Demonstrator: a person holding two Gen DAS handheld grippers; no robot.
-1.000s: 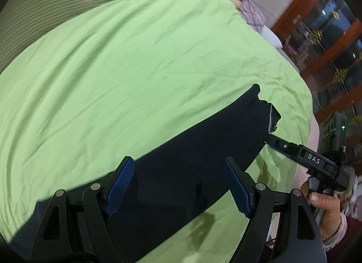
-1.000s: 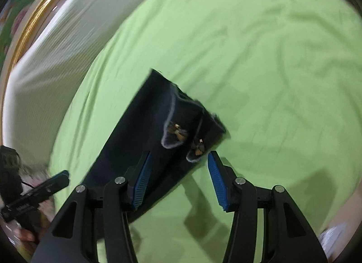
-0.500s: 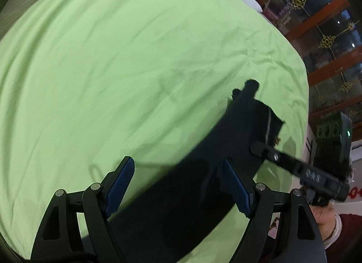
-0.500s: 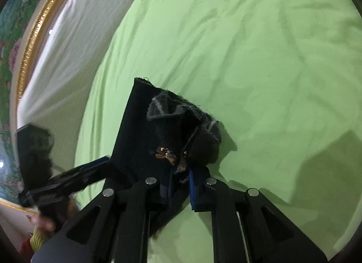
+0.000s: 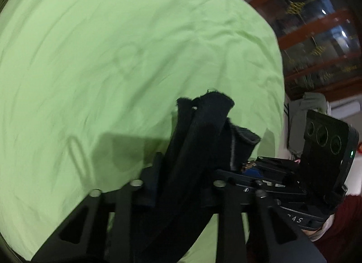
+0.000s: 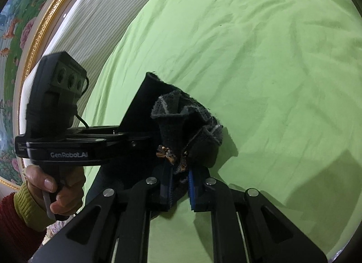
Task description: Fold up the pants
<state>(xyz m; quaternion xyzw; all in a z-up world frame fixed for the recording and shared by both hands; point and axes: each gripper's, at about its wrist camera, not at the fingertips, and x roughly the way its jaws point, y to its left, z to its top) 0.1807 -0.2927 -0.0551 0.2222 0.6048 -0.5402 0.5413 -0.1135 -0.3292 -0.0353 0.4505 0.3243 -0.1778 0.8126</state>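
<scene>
both of my hand-held grippers are clamped on the dark pants (image 5: 203, 141), which are bunched up and lifted above the green bedsheet (image 5: 113, 48). left hand-held gripper (image 5: 181, 186): jaws pressed together on a thick bundle of the fabric, which stands up between the fingers and folds over at the top; the pads are mostly hidden by cloth. right hand-held gripper (image 6: 179, 186): blue pads (image 6: 191, 184) pinching the waistband end, with grey lining and small orange-brown trim bits showing just above the fingertips. in the right wrist view the left unit comes in from the side, touching the pants just beside my right fingertips, my left hand (image 6: 56, 186) on its grip. in the left wrist view the right unit sits just beside the bundle. left view is motion-blurred. striped white headboard (image 6: 95, 14) and a gold-framed painting (image 6: 20, 25) are behind the bed.
</scene>
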